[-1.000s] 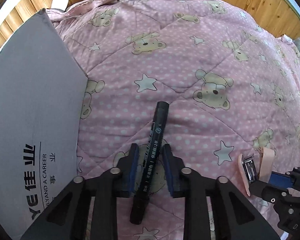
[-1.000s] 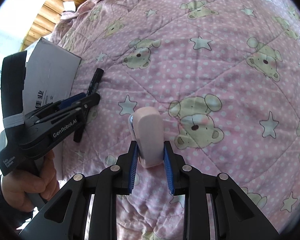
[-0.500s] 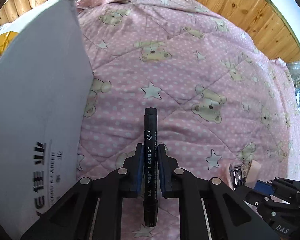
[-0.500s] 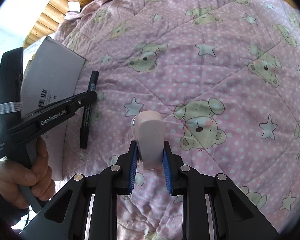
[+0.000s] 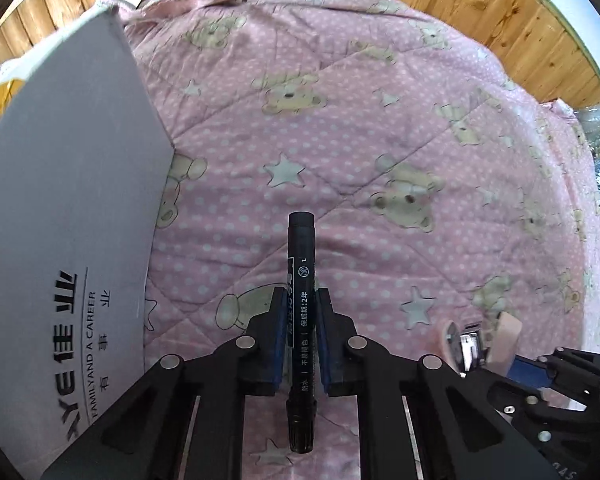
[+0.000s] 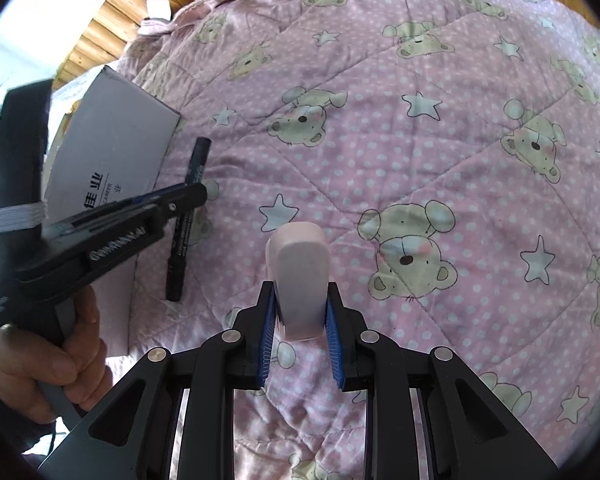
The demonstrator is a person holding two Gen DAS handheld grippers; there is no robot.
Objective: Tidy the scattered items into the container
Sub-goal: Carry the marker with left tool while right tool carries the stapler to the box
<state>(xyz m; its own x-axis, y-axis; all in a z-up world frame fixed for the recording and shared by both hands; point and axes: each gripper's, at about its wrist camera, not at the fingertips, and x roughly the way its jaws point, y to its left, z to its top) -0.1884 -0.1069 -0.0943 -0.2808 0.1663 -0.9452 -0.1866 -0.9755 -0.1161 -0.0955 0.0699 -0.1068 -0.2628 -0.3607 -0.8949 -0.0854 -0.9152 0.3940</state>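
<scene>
- Both tongs have closed since 1 s ago: left tongs (image 5: 302,332) were wide around the marker, now clamped on it; right tongs (image 6: 300,316) have tightened on the pink stapler.
- Black marker (image 5: 301,320) now sits straight along the left fingers, cap end forward and off the quilt, tail sticking out behind the pads; it lay slanted on the bed before.
- Pink stapler (image 6: 299,280) is pinched at its rear between the blue pads (image 6: 267,332) of the right tongs, nose forward; looks raised off the quilt, not certain.
- Meaning: both scattered items are in hand, pick step looks done, next is carry and drop into the container.
- Grey box (image 5: 64,216), printed side facing the camera, stands just left of the left tongs on the pink bear quilt (image 5: 380,128); its top rim is the edge to clear. Opening not visible, can't tell what is inside.
- A hand (image 6: 40,364) grips the left tool's handle in the right view, close beside the box.
- Room: quilt ahead and to the right is open, no other loose items seen.
- Far: wooden wall (image 5: 460,0) behind the bed, well apart.
</scene>
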